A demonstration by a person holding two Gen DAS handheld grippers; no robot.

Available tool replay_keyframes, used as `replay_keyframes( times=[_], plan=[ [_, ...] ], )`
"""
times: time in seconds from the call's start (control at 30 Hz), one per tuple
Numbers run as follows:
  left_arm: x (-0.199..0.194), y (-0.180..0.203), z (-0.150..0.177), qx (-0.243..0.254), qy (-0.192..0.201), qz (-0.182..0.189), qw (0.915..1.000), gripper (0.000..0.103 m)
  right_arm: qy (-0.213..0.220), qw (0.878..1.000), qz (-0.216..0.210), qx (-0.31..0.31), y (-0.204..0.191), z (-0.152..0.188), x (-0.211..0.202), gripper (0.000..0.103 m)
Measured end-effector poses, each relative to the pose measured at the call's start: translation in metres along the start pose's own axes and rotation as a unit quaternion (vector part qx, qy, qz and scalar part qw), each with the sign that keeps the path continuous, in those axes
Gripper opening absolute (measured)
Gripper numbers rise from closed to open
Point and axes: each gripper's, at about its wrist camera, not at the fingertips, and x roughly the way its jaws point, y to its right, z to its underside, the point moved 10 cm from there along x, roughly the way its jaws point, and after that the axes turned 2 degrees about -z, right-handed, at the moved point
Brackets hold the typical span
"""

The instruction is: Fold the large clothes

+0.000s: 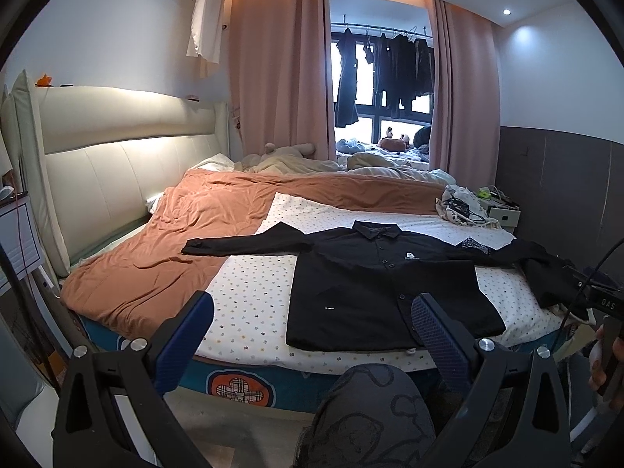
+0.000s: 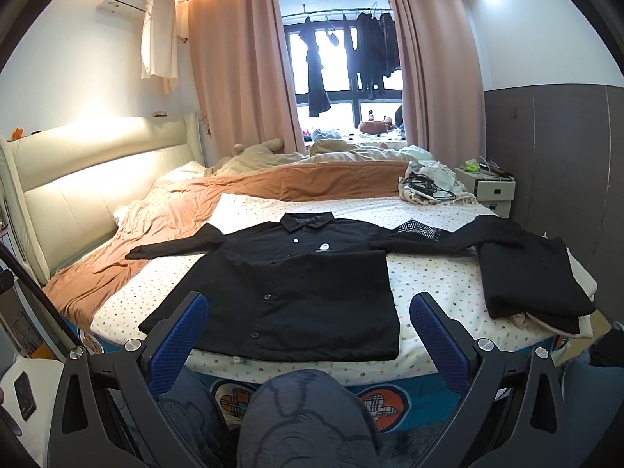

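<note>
A black shirt (image 2: 280, 284) lies face up on the spotted sheet (image 2: 436, 284) of the bed (image 1: 234, 382), collar (image 2: 308, 221) toward the far side, hem at the near edge, both sleeves stretched out to the sides. The left sleeve (image 1: 234, 242) reaches onto the orange blanket (image 1: 156, 257); the right sleeve (image 2: 429, 236) runs toward a stack of already folded dark clothes (image 2: 534, 284) at the bed's right edge.

Both grippers hang above the person's knees, short of the bed. The left gripper (image 1: 312, 312) has its jaws spread wide with nothing between them, and so does the right gripper (image 2: 308, 312).

The shirt looks like light woven cloth: limp, not fragile, likely to sag and drag along the sheet when lifted by one point. The buttoned front should keep the body together. A sensible hold would be thin pinches at edges, probably a cuff or shoulder seam for bringing a sleeve across, then the two hem corners for the lengthwise fold. Pinching in the middle of the body would likely bunch it and gather the sheet underneath.
</note>
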Motion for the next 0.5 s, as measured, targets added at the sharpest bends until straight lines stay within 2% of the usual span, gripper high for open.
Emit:
replay_keyframes(
  times=[0.5],
  plan=[
    [0.002, 0.002, 0.0007, -0.003, 0.001, 0.005, 1.0, 0.103, 0.006, 1.0, 0.002, -0.008, -0.0025, 0.0041, 0.0061, 0.103]
  ],
)
